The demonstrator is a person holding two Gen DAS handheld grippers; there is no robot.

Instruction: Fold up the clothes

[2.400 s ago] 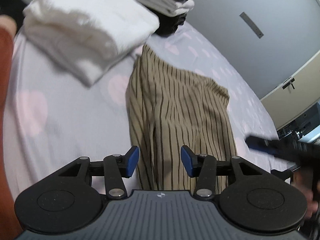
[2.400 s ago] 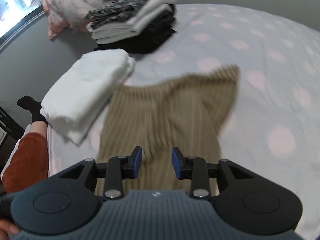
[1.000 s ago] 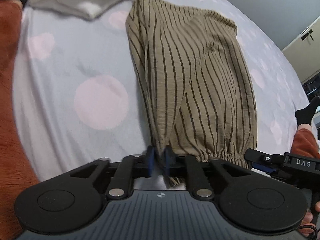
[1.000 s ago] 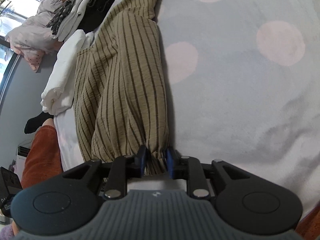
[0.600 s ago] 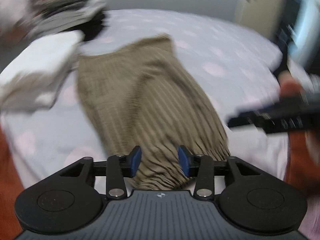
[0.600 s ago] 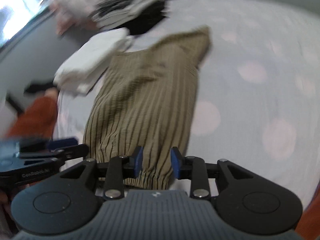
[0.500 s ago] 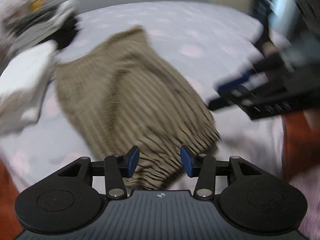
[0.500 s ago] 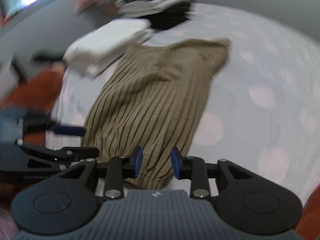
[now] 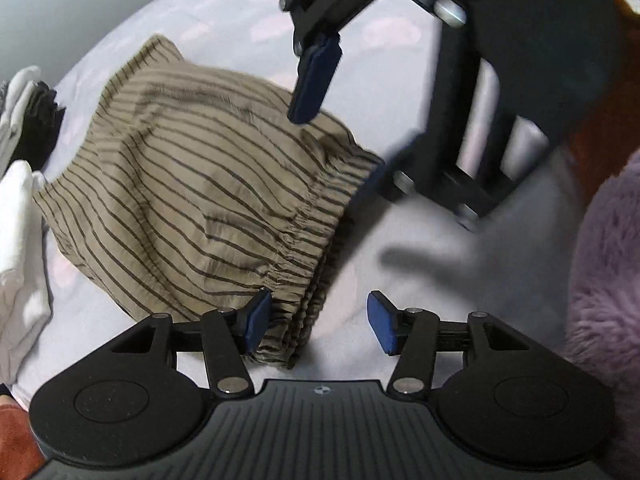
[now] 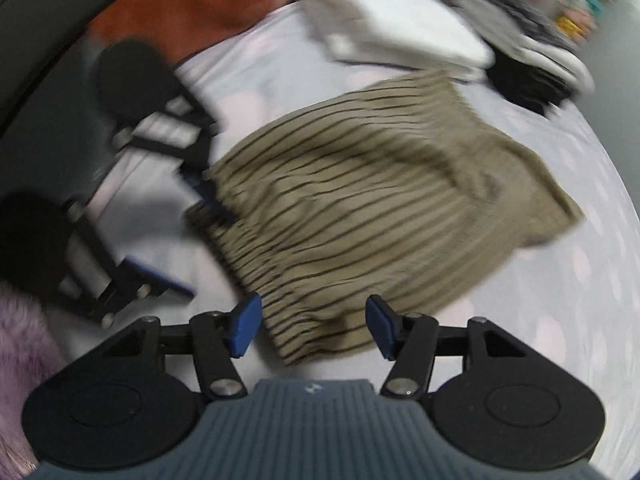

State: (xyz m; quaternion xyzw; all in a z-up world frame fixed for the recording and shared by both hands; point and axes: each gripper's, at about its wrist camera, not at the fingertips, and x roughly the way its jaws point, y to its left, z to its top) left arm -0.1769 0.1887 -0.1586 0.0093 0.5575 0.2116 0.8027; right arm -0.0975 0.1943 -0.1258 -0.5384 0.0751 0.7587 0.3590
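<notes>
Dim indoor light, soft shadows; fisheye warp at edges, right view motion-blurred

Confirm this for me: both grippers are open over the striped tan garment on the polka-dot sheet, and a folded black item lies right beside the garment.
One thing is wrong: the folded item right beside the striped tan garment is white, not black, as the right wrist view shows. The rest holds: the left gripper and right gripper are both open over the garment on the polka-dot sheet.
</notes>
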